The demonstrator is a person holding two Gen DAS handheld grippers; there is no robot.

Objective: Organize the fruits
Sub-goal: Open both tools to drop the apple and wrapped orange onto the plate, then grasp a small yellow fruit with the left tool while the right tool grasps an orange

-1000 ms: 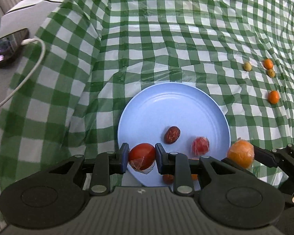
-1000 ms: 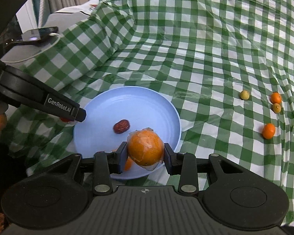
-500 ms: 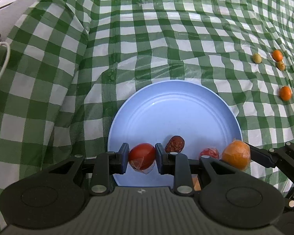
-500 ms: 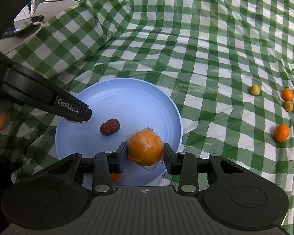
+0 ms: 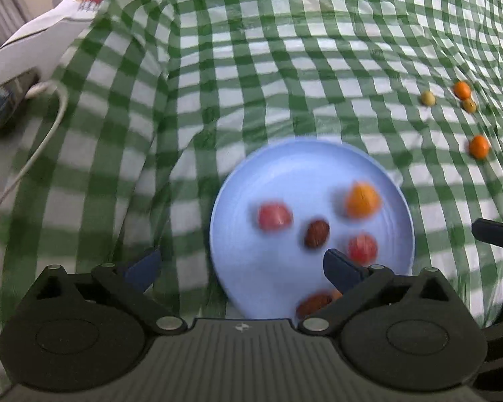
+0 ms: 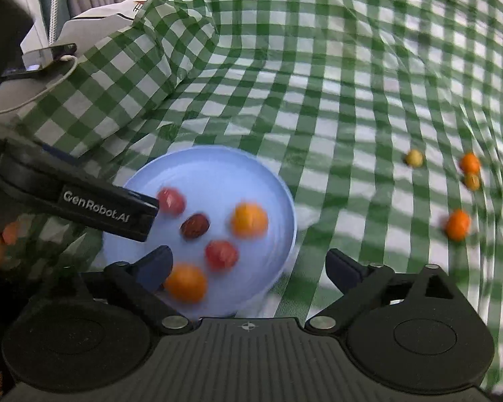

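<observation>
A light blue plate (image 5: 285,164) lies on the green checked cloth; it also shows in the right wrist view (image 6: 201,164). On it lie a red tomato (image 5: 274,216), an orange (image 5: 362,200), a dark red date (image 5: 317,233), a second red fruit (image 5: 362,248) and more fruit at the near rim (image 5: 313,303). In the right wrist view the orange (image 6: 249,220), date (image 6: 194,226) and another orange (image 6: 185,283) show. My left gripper (image 5: 241,268) is open and empty above the plate's near edge. My right gripper (image 6: 248,264) is open and empty too.
Several small fruits lie loose on the cloth to the right: a yellowish one (image 5: 428,98), orange ones (image 5: 461,89) (image 5: 479,146), also in the right wrist view (image 6: 457,224). A phone with a white cable (image 5: 47,127) and a white box (image 5: 40,40) lie at the left.
Both grippers have opened and pulled back. The tomato from the left one and the orange from the right one now lie on the plate.
</observation>
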